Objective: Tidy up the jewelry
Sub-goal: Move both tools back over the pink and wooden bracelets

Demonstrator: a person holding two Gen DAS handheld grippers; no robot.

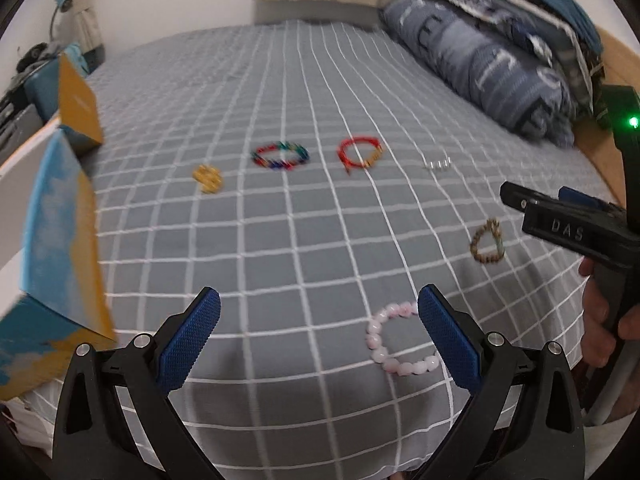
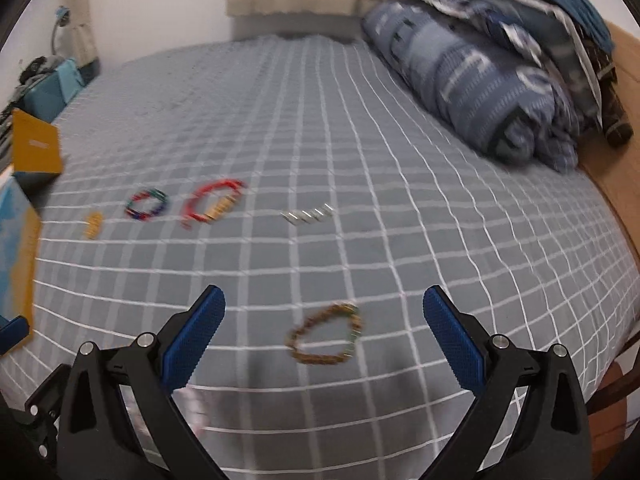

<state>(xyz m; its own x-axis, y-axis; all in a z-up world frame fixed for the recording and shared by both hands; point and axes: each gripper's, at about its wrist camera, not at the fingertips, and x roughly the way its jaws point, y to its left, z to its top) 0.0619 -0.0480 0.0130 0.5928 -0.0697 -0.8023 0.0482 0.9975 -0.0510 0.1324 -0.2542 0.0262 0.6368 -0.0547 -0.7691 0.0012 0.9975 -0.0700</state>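
Several pieces of jewelry lie on a grey checked bedspread (image 1: pixel 280 240). A pink bead bracelet (image 1: pixel 400 340) lies by the right finger of my open, empty left gripper (image 1: pixel 319 340). A brown bead bracelet (image 2: pixel 325 334) lies between the fingers of my open, empty right gripper (image 2: pixel 324 340); it also shows in the left wrist view (image 1: pixel 487 242). Farther off lie a gold piece (image 1: pixel 207 179), a multicoloured bracelet (image 1: pixel 280 155), a red bracelet (image 1: pixel 359 152) and a silver piece (image 1: pixel 438 164). The right gripper's body (image 1: pixel 576 228) shows at the right of the left wrist view.
A blue and yellow open box (image 1: pixel 60 220) stands at the left edge of the bed, its lid (image 1: pixel 78 104) behind it. A rolled blue quilt (image 1: pixel 480 64) and folded bedding lie at the far right. A wooden bed frame (image 2: pixel 624 184) runs along the right.
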